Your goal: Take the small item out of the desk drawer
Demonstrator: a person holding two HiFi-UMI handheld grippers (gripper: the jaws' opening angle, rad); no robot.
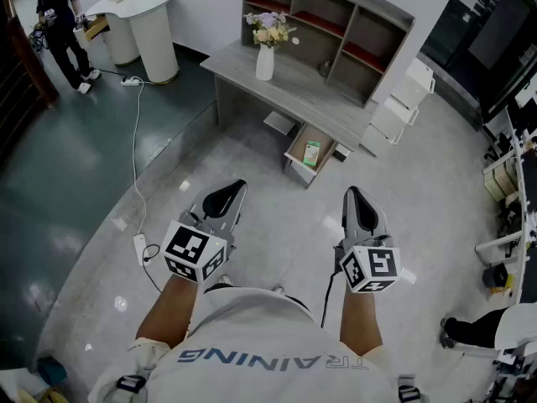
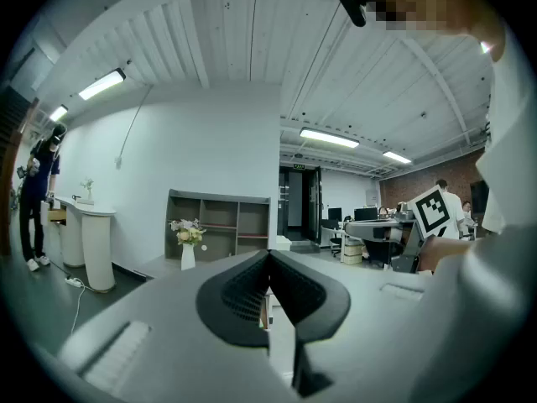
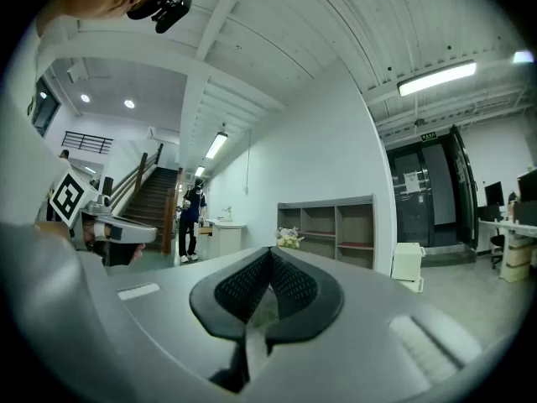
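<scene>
Task barely begun: drawer (image 1: 293, 171) stands open under the desk (image 1: 294, 86) at upper centre, small green item (image 1: 311, 153) inside, untouched; left gripper (image 1: 237, 186) and right gripper (image 1: 352, 193), lower centre, jaws closed, empty, well apart from it.

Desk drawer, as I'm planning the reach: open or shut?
Open: the pale wooden drawer juts out below the grey desk, with a small green item lying inside.

"What is the green thing (image 1: 311, 153) in the open drawer (image 1: 291, 154)?"
"It's too small to tell. The drawer's back end goes under the tabletop (image 1: 294, 82)."
"And the person (image 1: 491, 330) at the right?"
"The picture's edge cuts them off."
</scene>
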